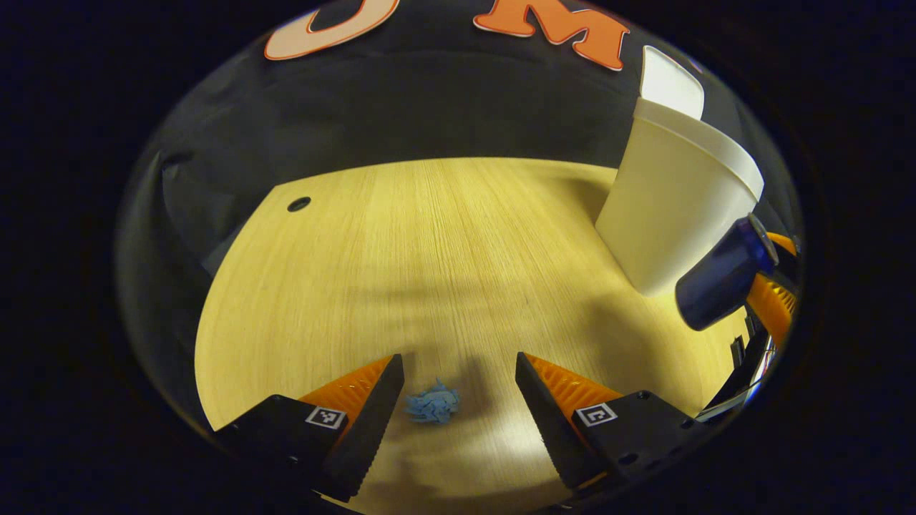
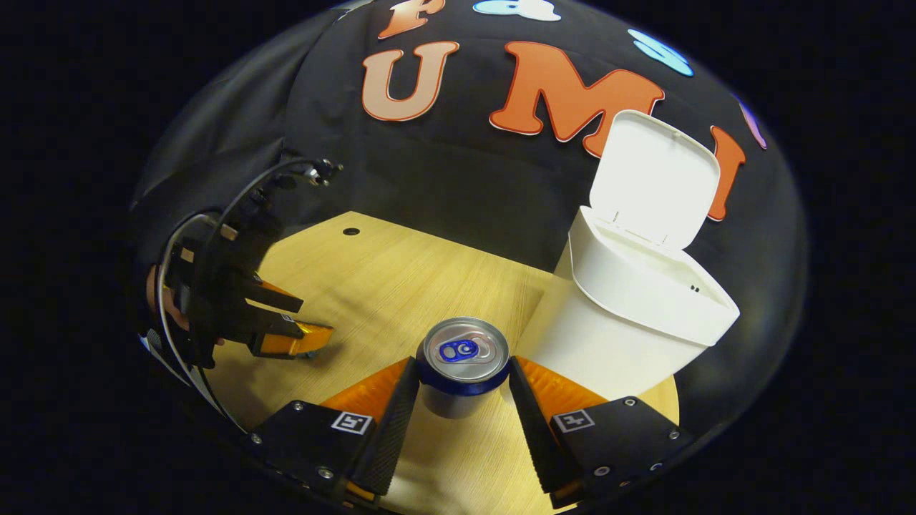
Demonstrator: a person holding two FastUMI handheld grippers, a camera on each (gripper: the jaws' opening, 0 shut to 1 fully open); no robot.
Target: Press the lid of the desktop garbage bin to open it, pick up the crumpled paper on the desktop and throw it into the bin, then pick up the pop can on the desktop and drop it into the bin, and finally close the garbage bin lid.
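A small blue crumpled paper point(image 1: 433, 404) lies on the wooden desktop point(image 1: 429, 250) between the spread fingers of my left gripper point(image 1: 459, 365), which is open and closer to the paper with its left finger. My right gripper point(image 2: 461, 368) is shut on the blue pop can point(image 2: 464, 361), one finger pressed on each side; the silver top faces the camera. The same can point(image 1: 723, 275) appears beside the bin in the left gripper view. The white garbage bin point(image 2: 630, 336) stands just right of the can, its lid point(image 2: 655, 186) swung up and open.
The left gripper point(image 2: 286, 332) and the hand holding it hang low over the desk at the left of the right gripper view. A cable hole point(image 1: 298, 204) sits near the desk's far left corner. Black cloth wall runs behind the desk.
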